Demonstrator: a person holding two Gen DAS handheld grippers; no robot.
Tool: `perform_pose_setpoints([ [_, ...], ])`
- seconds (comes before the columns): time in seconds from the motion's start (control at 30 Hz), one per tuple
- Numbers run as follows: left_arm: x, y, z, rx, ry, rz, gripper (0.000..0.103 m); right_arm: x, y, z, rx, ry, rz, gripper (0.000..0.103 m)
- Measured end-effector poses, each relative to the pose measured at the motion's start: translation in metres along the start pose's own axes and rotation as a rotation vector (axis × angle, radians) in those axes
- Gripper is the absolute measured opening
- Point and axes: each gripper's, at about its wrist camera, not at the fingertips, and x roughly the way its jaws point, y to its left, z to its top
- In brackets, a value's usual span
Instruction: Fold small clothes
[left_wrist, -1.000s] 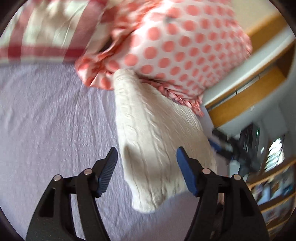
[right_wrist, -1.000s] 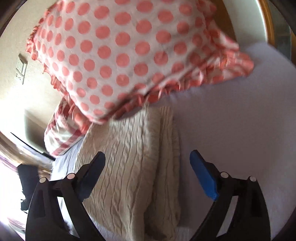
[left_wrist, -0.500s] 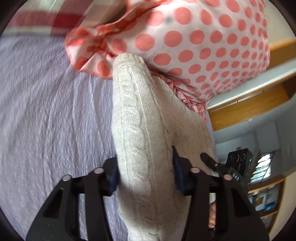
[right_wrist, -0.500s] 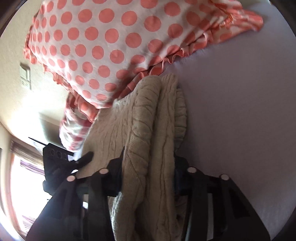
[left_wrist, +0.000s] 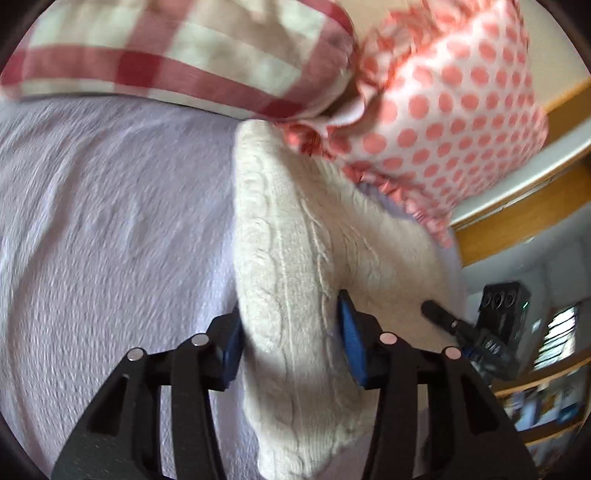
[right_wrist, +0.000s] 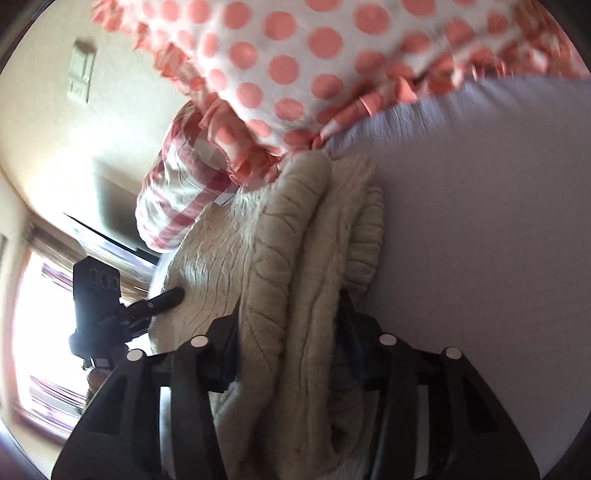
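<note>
A cream cable-knit sweater (left_wrist: 295, 266), folded into layers, is spread on a lavender bedsheet (left_wrist: 110, 229), its far end touching a polka-dot pillow (left_wrist: 454, 122) with a ruffled edge. One folded edge of the sweater is clamped between the blue pads of the left gripper (left_wrist: 291, 332), whose jaws are drawn in against the knit. The opposite stacked edge (right_wrist: 295, 295) is pinched in the same way by the right gripper (right_wrist: 288, 332). A red-and-cream checked pillow (left_wrist: 177, 55) is seen beside the dotted one. Wooden shelving (left_wrist: 517, 218) is visible past the bed's edge.
</note>
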Motion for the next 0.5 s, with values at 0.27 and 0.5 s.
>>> perform_pose_setpoints([
  [0.27, -0.058, -0.058, -0.031, 0.170, -0.176, -0.114, 0.046, -0.055, 0.071, -0.026, -0.166, -0.062, 0.176, 0.086],
  [0.5, 0.013, -0.064, -0.037, 0.186, -0.078, 0.055, 0.033, 0.002, 0.034, -0.029, 0.013, 0.052, 0.146, 0.086],
])
